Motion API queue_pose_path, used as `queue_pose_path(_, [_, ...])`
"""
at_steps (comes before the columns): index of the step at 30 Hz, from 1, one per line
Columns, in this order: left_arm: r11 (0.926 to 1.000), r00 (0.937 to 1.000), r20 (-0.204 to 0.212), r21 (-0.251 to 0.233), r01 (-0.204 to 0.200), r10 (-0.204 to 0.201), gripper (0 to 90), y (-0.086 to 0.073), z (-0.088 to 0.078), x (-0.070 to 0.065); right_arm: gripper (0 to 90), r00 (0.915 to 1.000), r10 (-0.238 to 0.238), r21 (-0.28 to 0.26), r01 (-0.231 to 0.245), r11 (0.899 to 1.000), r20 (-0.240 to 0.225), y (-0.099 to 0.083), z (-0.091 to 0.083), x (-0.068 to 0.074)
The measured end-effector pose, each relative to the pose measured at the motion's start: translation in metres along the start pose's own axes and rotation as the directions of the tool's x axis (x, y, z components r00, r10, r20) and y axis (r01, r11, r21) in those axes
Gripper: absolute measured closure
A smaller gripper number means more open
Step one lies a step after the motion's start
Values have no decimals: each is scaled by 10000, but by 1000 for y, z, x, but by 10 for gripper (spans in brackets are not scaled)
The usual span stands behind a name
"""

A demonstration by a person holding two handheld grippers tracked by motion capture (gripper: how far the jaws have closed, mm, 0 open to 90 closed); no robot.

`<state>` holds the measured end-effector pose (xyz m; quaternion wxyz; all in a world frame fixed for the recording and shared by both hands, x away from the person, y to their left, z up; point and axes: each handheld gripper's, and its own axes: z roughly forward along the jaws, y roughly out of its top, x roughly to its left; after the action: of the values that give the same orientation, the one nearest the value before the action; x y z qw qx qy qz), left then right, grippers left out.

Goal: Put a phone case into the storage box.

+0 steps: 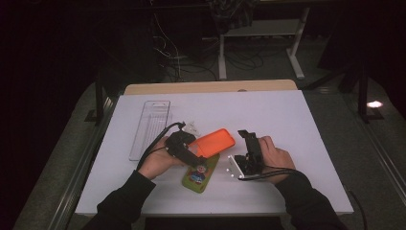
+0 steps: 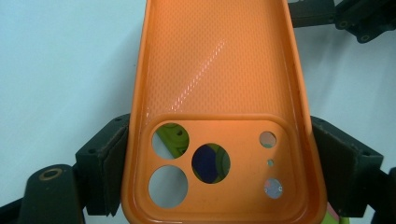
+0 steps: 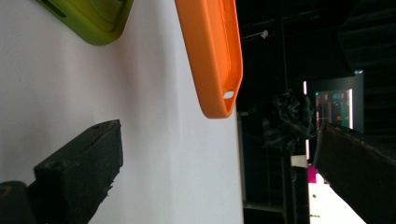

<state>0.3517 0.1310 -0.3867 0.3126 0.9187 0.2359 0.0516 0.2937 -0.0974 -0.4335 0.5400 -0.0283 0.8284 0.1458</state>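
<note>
The left gripper [image 1: 187,152] pinched the orange phone case [image 1: 214,142] across its two long edges at the camera-cutout end, its jaws pressed against both sides, holding the case above the white worktop [image 1: 287,124]. Under that end lay the green phone case [image 1: 199,173], flat on the worktop and partly seen through the cutouts. The right gripper [image 1: 245,136] sat just beside the orange case's free end, its jaws spread wide with nothing between them. A clear plastic tray [image 1: 151,127] lay near the worktop's left edge, and bare worktop stretched to the right and far side.
</note>
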Motion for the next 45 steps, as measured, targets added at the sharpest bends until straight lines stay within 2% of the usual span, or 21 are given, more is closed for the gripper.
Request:
queue_pose_path(2, [9996, 9998, -8, 193, -206, 206, 165, 0, -1, 1, 5, 9998, -137, 9, 137, 9999, 129, 2, 0, 1])
queue_pose_path(3, [9998, 9999, 17, 153, -132, 132, 165, 0, -1, 1, 10, 9997, -162, -23, 163, 9999, 164, 3, 0, 2])
queue_pose_path(4, [9999, 9999, 27, 134, -97, 97, 165, 0, -1, 0, 23, 9978, -647, -135, 649, 9978, 133, 3, 1, 0])
queue_pose_path(10, [9995, 9997, -12, 182, -242, 243, 165, 1, -3, 1, 53, 9945, -982, -435, 997, 9941, 358, 11, 6, 3])
queue_pose_path(11, [9997, 9998, -17, 148, -191, 191, 166, 1, -3, 1, 58, 9951, -950, -391, 961, 9946, 273, 12, 6, 3])
queue_pose_path(14, [9999, 9999, -36, 73, -127, 127, 165, 1, -3, 1, 81, 9946, -958, -532, 979, 9938, 408, 16, 9, 4])
queue_pose_path(15, [9995, 9997, 6, 198, -242, 242, 166, 1, -4, 3, 90, 9941, -990, -559, 1014, 9933, 450, 17, 10, 4])
queue_pose_path(16, [9997, 9998, -22, 155, -204, 205, 166, 1, -3, 3, 105, 9915, -1156, -651, 1194, 9907, 597, 20, 11, 3])
queue_pose_path(19, [9997, 9998, -28, 153, -184, 184, 166, 1, -4, 3, 131, 9896, -1239, -742, 1293, 9888, 730, 25, 13, 4])
queue_pose_path(21, [9997, 9998, -38, 158, -194, 195, 165, 1, -4, 4, 150, 9905, -1111, -786, 1174, 9900, 805, 29, 14, 6])
queue_pose_path(24, [9997, 9998, -27, 164, -204, 204, 165, 1, -4, 4, 204, 9888, -1139, -862, 1223, 9887, 967, 33, 16, 8])
queue_pose_path(26, [9997, 9998, -30, 161, -209, 210, 165, 1, -4, 4, 240, 9893, -1206, -787, 1272, 9888, 826, 35, 16, 10])
queue_pose_path(30, [9998, 9999, -2, 132, -139, 139, 166, 0, -4, 4, 323, 9862, -1411, -713, 1474, 9865, 866, 37, 14, 14])
queue_pose_path(38, [9995, 9997, 8, 187, -244, 244, 165, 1, -3, 3, 499, 9874, -1395, -739, 1449, 9867, 745, 42, 12, 19])
queue_pose_path(45, [9995, 9997, -48, 183, -252, 253, 165, 1, -3, 3, 635, 9872, -1426, -849, 1485, 9853, 713, 42, 10, 17])
